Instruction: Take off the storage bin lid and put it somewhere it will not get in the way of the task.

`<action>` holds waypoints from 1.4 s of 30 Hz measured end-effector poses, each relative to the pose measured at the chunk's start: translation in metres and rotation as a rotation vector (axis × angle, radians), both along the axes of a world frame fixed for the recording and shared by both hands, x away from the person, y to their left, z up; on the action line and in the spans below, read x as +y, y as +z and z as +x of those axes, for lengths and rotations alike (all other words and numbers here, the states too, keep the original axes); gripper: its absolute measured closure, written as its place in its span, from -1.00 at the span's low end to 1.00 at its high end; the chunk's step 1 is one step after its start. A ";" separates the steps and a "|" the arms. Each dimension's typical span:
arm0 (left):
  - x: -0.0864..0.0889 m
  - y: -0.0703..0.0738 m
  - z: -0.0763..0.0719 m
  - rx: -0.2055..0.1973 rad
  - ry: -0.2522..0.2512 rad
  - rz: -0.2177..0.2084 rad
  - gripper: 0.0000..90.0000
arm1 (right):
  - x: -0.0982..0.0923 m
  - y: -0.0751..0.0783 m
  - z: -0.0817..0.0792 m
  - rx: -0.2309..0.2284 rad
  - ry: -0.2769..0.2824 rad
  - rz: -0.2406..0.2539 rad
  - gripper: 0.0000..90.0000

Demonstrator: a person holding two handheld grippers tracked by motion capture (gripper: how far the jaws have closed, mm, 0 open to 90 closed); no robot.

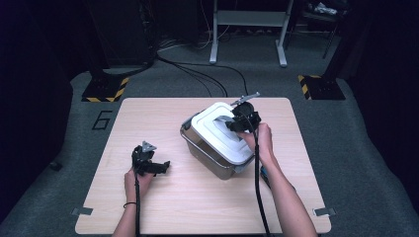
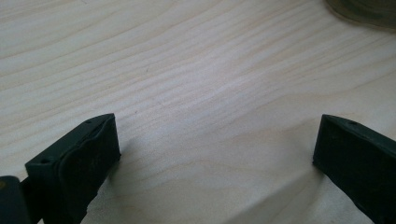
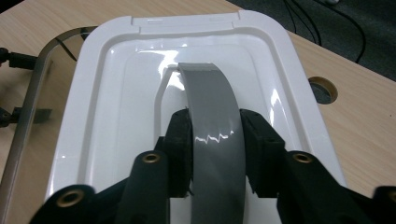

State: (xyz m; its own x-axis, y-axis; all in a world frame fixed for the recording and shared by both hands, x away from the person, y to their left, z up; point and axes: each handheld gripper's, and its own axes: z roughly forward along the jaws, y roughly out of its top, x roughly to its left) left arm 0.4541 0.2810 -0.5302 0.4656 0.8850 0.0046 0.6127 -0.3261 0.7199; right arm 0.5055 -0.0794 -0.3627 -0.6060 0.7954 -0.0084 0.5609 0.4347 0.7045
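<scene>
The right tool [image 3: 215, 140] is down on top of the box, and its two black jaws are clamped from either side on the grey handle [image 3: 212, 121] that arches over the white lid [image 3: 116, 116]. In the right gripper view the pads press flat against both edges of that grey strap, no gap showing on either side. The lid sits square on the clear container [image 1: 207, 153], which stands tilted at an angle to the edges of the counter [image 1: 148, 207], a little right of the middle. A metal bail [image 3: 35, 79] curves round one side of the lid, lying off it rather than over the top. From the high view, the right hand [image 1: 259, 140] comes in over the near right corner of the box, cable trailing back along the forearm.

Over on the left, the left tool [image 1: 148, 163] rests low on the wood, well apart from the container, held by the left hand [image 1: 136, 180]. The left gripper view looks straight along its jaws: they stand wide apart, with bare wood grain between them and nothing in the gap. A sliver of the container's base [image 2: 364, 11] peeks in at the top right corner of that view, well ahead of the jaws.
</scene>
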 end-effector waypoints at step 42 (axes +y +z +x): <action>0.000 0.000 0.000 0.000 0.000 0.000 -0.99 | -0.073 0.042 -0.004 -0.150 -0.182 -0.002 0.49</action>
